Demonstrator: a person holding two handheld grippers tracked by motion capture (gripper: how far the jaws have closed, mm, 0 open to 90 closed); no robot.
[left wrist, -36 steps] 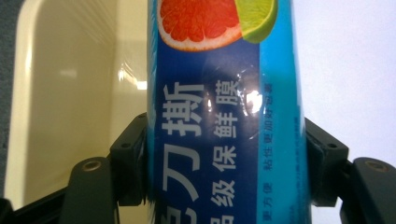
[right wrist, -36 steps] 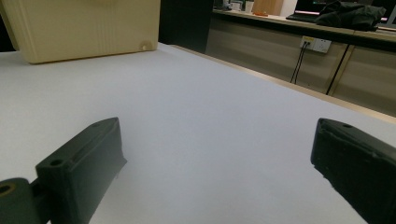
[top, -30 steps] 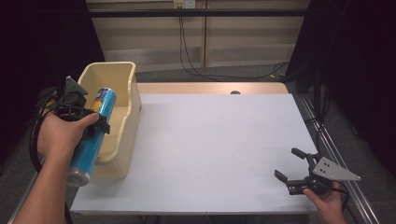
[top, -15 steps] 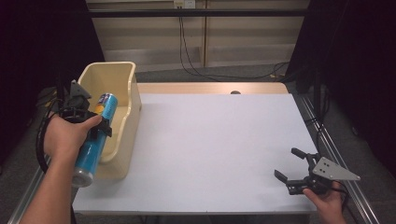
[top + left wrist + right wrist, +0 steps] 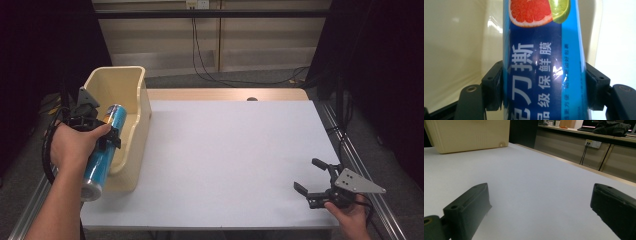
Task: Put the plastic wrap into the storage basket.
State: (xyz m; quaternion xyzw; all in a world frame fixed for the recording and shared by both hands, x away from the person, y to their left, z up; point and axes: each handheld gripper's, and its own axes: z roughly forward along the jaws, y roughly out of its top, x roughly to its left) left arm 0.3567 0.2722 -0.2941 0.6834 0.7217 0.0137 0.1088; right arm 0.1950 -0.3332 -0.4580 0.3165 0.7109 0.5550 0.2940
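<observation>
White tabletop [image 5: 225,155] lies bare; left gripper [image 5: 102,132] clamps a blue cling-film tube [image 5: 103,152] above the cream bin [image 5: 131,82]; right gripper [image 5: 316,183] rests open near the front edge; gripped mid-length, the glossy tube may slip or tilt off the bin's rim.

Overhead light, table [image 5: 230,150] bright, surroundings dark at 3 and 9 o'clock. Glare streaks on blue tube [image 5: 544,62]; close jaws soft.

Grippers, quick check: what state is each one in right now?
Left tool: shut on the blue roll, held over the cream bin.
Right tool: open, holding nothing, low over the white table.
</observation>
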